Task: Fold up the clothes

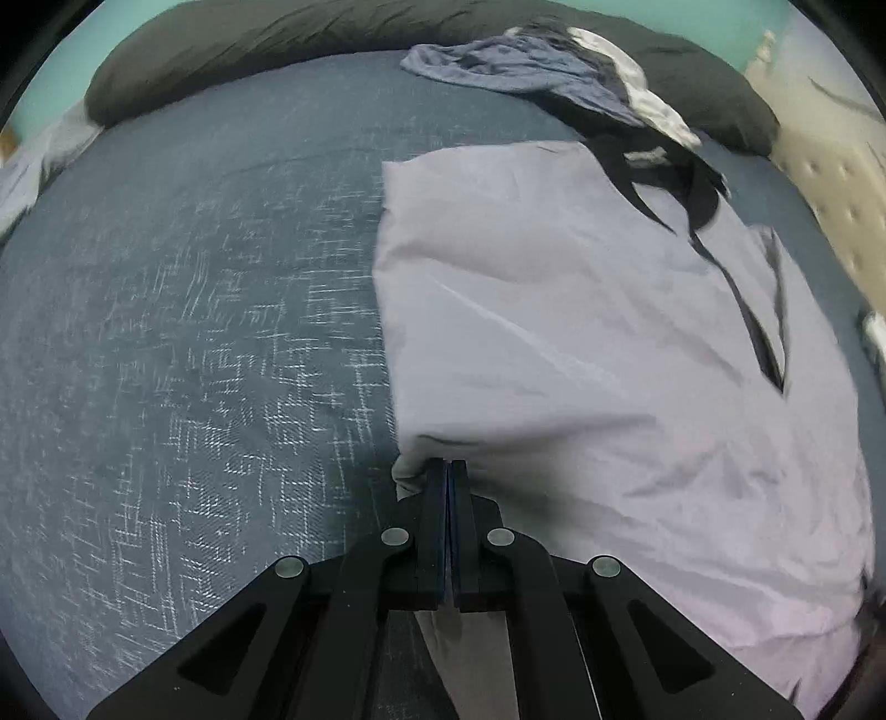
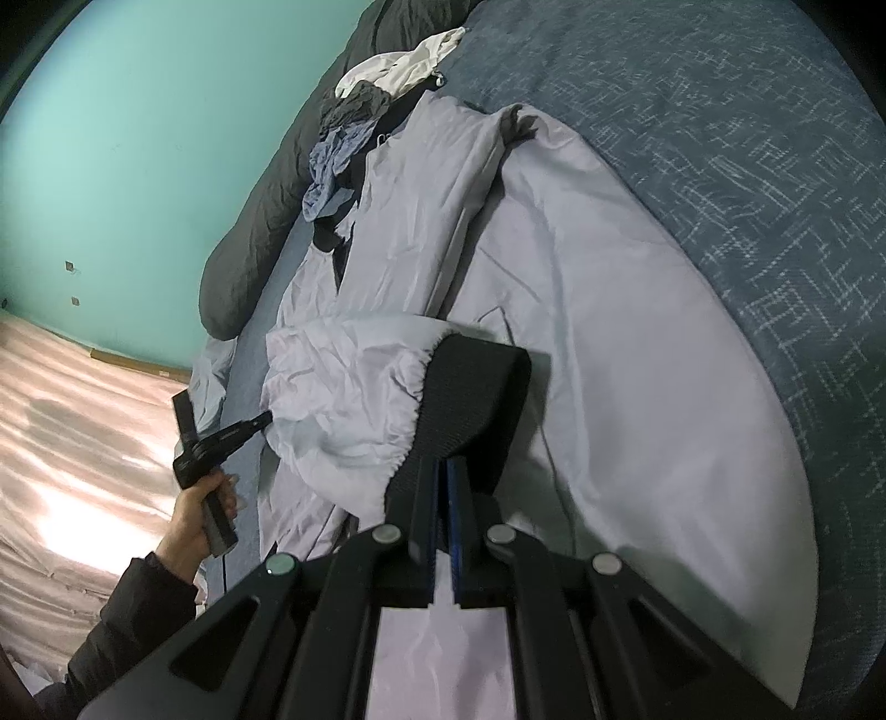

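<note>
- Jacket (image 2: 609,343), pale lilac with a black elastic band (image 2: 476,387) at its hem or cuff, lies spread along the bed from the middle of the right wrist view down to its lower right; in the left wrist view it fills the right half of the frame.
- Right claw (image 2: 443,471) is pressed together on the black band at lower centre, probably to keep that end taut while the other side is worked.
- Left claw (image 1: 448,471) is clamped on a bunched bit of the lilac cloth at the lower middle of its view; in the right wrist view it bites the puffed sleeve at left centre, held by a hand (image 2: 194,515) in a dark sleeve (image 2: 127,615).
- My guess is that both ends are pinched so the sleeve can be laid over the body.
- The jacket's left edge in the left wrist view runs straight from upper centre down to the claw, a good fold line.
- Blue bedspread (image 1: 194,332) left of that edge is bare, giving free room to swing cloth.
- A heap of other clothes (image 1: 531,66) lies on the dark pillow (image 1: 232,50) at the top, touching the jacket's far end and crowding that side.
- At upper right the bed edge is near.
</note>
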Demonstrator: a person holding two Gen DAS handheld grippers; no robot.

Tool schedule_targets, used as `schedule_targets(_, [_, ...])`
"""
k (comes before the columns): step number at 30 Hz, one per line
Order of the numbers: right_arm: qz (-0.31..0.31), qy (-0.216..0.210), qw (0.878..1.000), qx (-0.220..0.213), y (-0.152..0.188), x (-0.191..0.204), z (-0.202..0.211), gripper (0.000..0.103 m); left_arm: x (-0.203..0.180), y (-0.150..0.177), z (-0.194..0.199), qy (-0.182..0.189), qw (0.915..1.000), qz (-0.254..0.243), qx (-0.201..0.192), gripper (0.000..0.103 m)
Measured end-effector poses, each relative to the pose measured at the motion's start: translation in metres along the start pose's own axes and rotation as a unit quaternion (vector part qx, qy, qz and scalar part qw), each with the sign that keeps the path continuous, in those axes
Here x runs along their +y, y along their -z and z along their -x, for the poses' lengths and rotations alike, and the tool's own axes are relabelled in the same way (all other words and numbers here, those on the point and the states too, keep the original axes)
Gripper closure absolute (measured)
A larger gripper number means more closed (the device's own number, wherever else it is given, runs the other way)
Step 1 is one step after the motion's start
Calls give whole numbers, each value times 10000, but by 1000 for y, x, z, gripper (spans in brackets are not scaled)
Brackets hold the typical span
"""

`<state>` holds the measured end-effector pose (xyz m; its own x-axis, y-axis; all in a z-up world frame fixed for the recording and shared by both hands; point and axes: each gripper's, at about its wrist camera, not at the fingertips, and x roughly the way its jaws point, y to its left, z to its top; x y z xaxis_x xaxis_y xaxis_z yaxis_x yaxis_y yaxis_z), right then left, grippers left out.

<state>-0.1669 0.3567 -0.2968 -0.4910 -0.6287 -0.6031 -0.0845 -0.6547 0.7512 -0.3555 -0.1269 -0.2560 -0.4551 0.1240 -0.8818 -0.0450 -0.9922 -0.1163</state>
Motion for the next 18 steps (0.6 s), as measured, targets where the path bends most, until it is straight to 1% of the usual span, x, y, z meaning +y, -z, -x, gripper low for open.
schedule_targets(3, [7,0,10000,-11,0,0,1,100,7,-3,12,115,9996,258,-95,103])
schedule_targets(4, [3,9,10000,-16,0,0,1,100,7,-3,19,130,9994,250,-192,103])
schedule_targets(8, [-21,27,10000,-21,1,-1,2,100,10,-6,27,158,9992,248,-287,103])
schedule_targets(10, [-22,27,10000,-18,2,-1,2,100,9,-9,16,81,9997,193,-157,103])
schedule_targets(15, [-34,22,10000,-34,2,-1,3,100,19,-13,4,86,9989,465,-73,103])
schedule_targets(18, [-50,19,10000,0,2,-3,1,100,25,-17,10,267,9966,766,-165,103])
